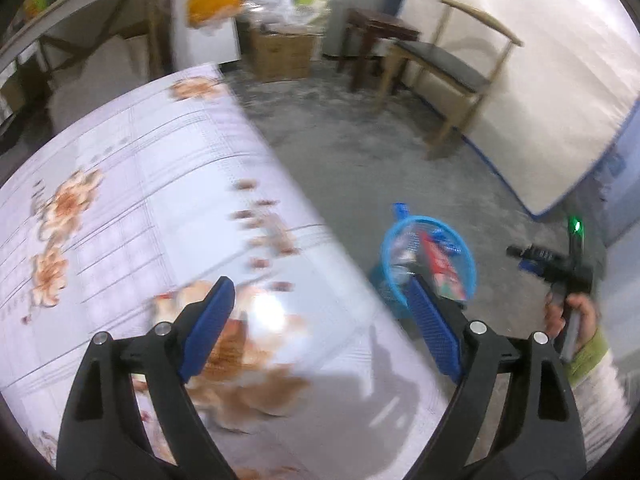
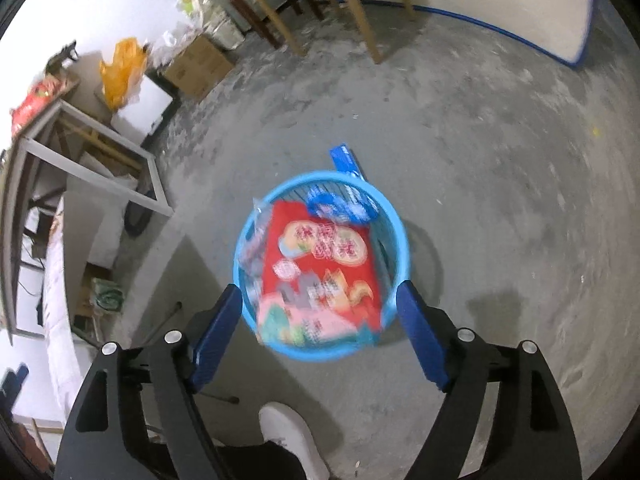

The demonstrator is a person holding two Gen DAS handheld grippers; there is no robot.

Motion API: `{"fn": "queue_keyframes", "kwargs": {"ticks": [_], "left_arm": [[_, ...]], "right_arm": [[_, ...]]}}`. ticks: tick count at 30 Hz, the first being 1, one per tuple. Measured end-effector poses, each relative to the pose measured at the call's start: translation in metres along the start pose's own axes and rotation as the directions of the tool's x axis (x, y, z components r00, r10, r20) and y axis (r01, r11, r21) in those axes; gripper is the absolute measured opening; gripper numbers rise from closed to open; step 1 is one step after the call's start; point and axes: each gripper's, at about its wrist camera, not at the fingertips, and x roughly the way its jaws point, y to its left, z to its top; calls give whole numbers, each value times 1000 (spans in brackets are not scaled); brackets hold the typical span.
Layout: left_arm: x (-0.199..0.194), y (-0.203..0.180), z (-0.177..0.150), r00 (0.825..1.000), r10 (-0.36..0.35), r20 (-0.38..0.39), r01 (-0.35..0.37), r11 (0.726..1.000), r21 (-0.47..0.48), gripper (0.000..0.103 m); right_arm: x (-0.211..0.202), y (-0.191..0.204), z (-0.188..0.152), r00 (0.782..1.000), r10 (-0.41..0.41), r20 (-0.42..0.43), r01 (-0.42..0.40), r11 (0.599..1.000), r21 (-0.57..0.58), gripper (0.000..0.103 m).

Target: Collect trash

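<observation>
A blue plastic basket (image 2: pixel 396 240) stands on the grey floor and holds a red snack bag (image 2: pixel 320 276), a blue wrapper (image 2: pixel 340 206) and clear plastic (image 2: pixel 252 240). My right gripper (image 2: pixel 318 300) hangs open above the basket with nothing between its blue pads; the red bag lies below, apart from them. My left gripper (image 1: pixel 320 320) stands open and empty over the edge of a table with a floral cloth (image 1: pixel 140 200). In the left wrist view the basket (image 1: pixel 390 240) sits on the floor to the right, with the right gripper's body (image 1: pixel 560 264) in a hand beside it.
A wooden chair (image 1: pixel 440 68), a dark stool (image 1: pixel 376 40) and a cardboard box (image 1: pixel 280 54) stand by the far wall. A white mattress (image 1: pixel 520 80) leans at the right. A metal-framed table (image 2: pixel 100 140), an orange bag (image 2: pixel 120 68) and a white shoe (image 2: pixel 292 436) are near.
</observation>
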Motion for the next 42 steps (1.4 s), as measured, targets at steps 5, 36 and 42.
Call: {"fn": "queue_keyframes", "kwargs": {"ticks": [5,36,42], "left_arm": [[13,21,14,999,-28,27,30,997,-72,84],[115,-6,65,981,-187,-42,188,982,18,85],[114,-7,64,980,-195,-40,196,980,35,85]], "right_arm": [[81,35,71,994,-49,-100,45,998,-38,78],[444,14,206,712,-346,-611,358,927,-108,74],[458,10,205,688,-393,-610,405,905,-126,61]]}}
